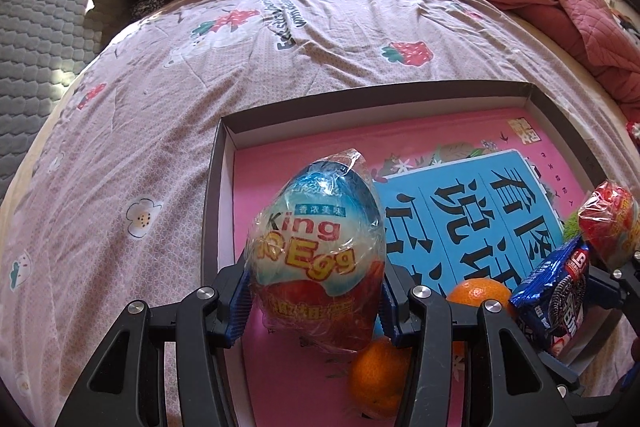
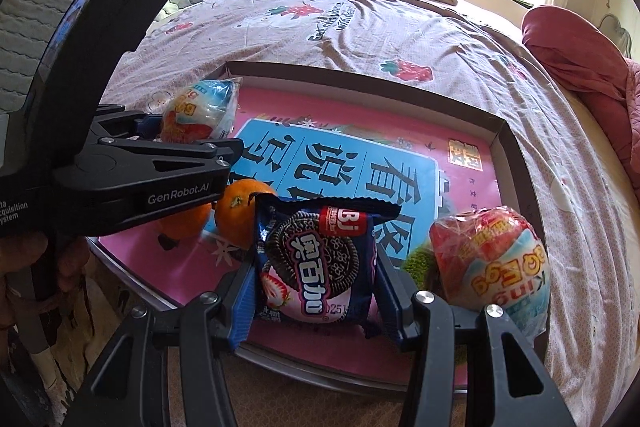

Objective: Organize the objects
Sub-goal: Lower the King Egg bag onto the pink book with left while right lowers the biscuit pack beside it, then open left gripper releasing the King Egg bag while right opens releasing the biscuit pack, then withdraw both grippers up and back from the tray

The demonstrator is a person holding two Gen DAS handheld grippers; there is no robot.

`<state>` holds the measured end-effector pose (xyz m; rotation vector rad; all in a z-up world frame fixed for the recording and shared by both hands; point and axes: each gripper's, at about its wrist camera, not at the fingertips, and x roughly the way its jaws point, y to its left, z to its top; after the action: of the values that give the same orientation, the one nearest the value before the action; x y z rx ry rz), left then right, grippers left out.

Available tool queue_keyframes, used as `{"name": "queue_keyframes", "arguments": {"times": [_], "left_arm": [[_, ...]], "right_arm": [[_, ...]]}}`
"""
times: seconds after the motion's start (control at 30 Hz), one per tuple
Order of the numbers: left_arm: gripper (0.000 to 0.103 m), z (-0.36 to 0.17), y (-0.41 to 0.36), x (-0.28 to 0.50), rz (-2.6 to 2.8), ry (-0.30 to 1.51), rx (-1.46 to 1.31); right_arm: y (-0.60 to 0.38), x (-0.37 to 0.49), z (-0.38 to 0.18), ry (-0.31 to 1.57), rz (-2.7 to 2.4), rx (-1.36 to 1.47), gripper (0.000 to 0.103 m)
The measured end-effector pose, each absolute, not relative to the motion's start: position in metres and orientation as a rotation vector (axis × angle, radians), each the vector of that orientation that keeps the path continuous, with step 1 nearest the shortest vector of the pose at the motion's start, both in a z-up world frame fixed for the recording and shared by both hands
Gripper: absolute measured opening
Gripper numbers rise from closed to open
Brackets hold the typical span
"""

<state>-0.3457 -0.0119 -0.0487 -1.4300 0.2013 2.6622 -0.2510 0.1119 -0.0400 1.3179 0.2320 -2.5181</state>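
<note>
Both grippers are loaded over the shallow box (image 1: pixel 224 125) on the bed (image 1: pixel 280 67). Left gripper (image 1: pixel 316 301) is clamped on a wrapped toy egg (image 1: pixel 320 251), blue pads squeezing its lower half, egg upright w/ the twisted wrapper tip pointing away; it hangs over the near-left corner of the pink book (image 1: pixel 304 155) that lines the box floor. Right gripper (image 2: pixel 314 303) is clamped on a dark blue cookie packet (image 2: pixel 320 259), pads on its two side edges, packet standing up above the near edge of the box. Already inside: two oranges (image 2: pixel 240 217) close together btwn the two grippers, a second wrapped egg (image 2: pixel 490 263) at the near right, and sth green (image 2: pixel 418 261) just beside it, too hidden to name. Step in hand looks like setting both items down in the box. To do it well: lower each straight down till the bottom touches the book, then release — the egg is round and slick in its film, so it'll prob roll if dropped from any height; ease it down on its side against the left wall. The packet is soft, so don't squeeze harder; lay it flat in the bare stretch of book past the oranges, not on top of them. Keep the two grippers apart when pulling out so neither knocks the oranges.
</note>
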Motion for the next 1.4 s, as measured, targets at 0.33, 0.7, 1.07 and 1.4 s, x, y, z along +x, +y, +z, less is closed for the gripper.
{"name": "queue_keyframes", "arguments": {"times": [0.33,0.7,1.07,1.4], "left_arm": [[0.054,-0.047,-0.015,-0.343,2.659,0.185,-1.441],[0.056,-0.046,-0.018,-0.342,2.651,0.168,-1.474],[0.061,-0.043,-0.016,-0.337,2.655,0.174,-1.470],[0.066,-0.031,-0.015,-0.330,2.680,0.174,-1.433]], "right_arm": [[0.115,-0.252,-0.038,0.194,-2.508,1.345,0.052],[0.115,-0.249,-0.029,0.200,-2.518,1.328,0.061],[0.118,-0.245,-0.020,0.206,-2.534,1.308,0.064],[0.118,-0.240,-0.012,0.211,-2.541,1.286,0.064]]}}
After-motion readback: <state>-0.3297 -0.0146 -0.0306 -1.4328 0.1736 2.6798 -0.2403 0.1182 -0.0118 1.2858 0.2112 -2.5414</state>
